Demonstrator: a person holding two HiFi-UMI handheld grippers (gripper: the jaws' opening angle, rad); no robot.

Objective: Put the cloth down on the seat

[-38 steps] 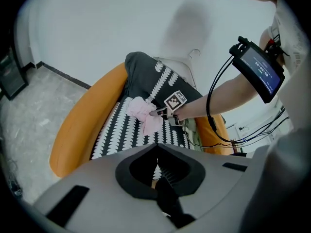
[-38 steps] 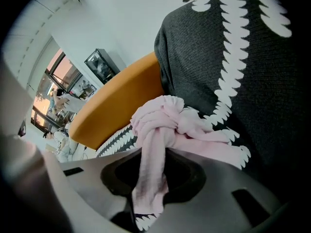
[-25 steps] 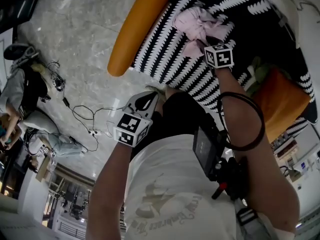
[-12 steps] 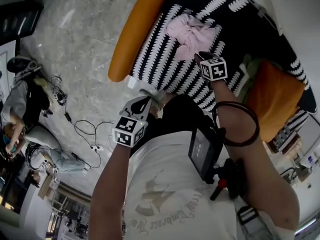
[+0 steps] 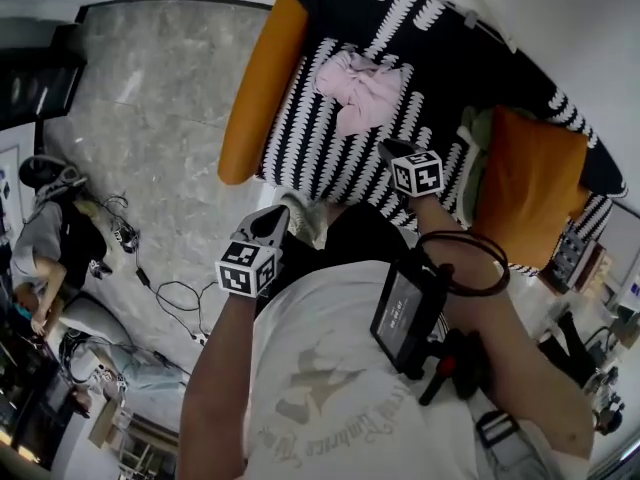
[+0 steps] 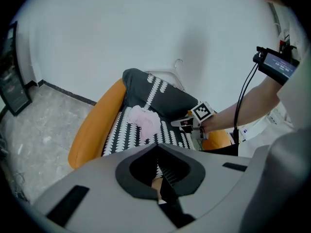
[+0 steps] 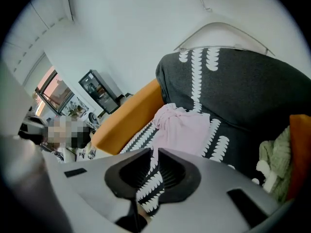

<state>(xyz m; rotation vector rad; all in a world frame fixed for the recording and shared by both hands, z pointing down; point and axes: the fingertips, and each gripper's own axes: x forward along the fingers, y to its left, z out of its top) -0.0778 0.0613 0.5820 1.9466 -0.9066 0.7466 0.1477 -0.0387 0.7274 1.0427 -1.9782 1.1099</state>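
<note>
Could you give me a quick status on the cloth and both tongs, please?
Left tongs shut, empty. Right tongs empty, jaws just been closing. Pink cloth lying on the seat. Nothing in the way.

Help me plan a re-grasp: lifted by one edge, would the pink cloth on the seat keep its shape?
Probably not: the pink cloth lies crumpled in soft folds, so it should droop. It looks thin, so likely light.

Cables [image 5: 172, 294] lie on the grey marble floor [image 5: 150, 98].
</note>
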